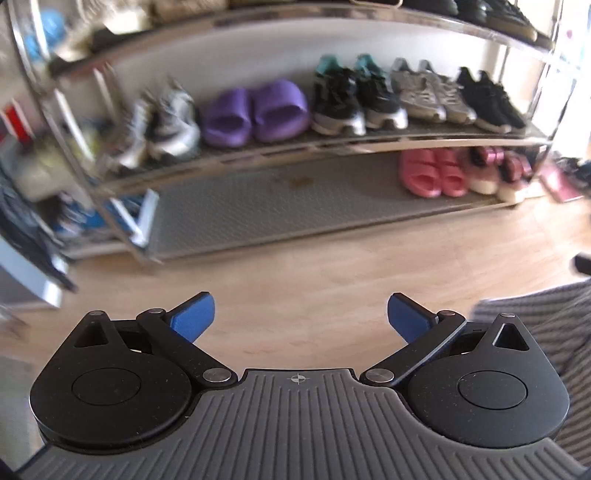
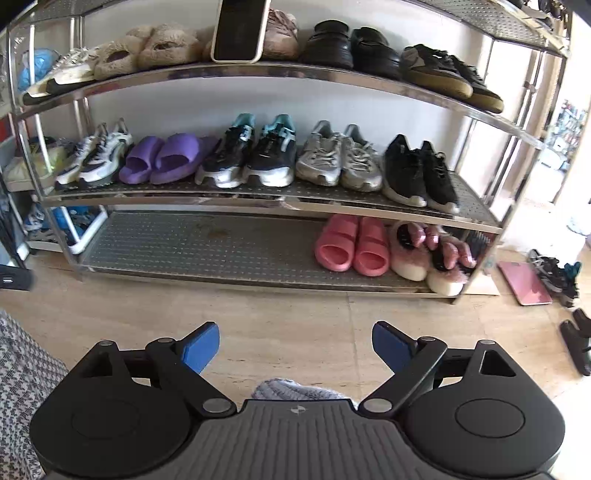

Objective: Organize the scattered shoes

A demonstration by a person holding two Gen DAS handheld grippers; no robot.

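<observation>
On the pale wood-look floor (image 2: 295, 332) stands a chrome-tube shoe rack (image 2: 280, 205) with perforated metal shelves. Its middle shelf carries smooth purple foam slides (image 2: 166, 158), teal-and-black trainers (image 2: 251, 155), silvery mesh sneakers (image 2: 340, 158) and black knit runners (image 2: 421, 173). Lower down sit chunky pink slides (image 2: 351, 247) beside fluffy pink slippers (image 2: 428, 258). Loose dark shoes (image 2: 554, 273) lie on the floor to the right. Both the left gripper (image 1: 300, 317) and right gripper (image 2: 295, 347) hang over bare floor, blue-padded jaws spread wide, nothing between them.

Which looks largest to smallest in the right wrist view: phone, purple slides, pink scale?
1. Purple slides
2. Phone, close behind and partly cropped, so unsure
3. Pink scale, shrunk near the edge
</observation>
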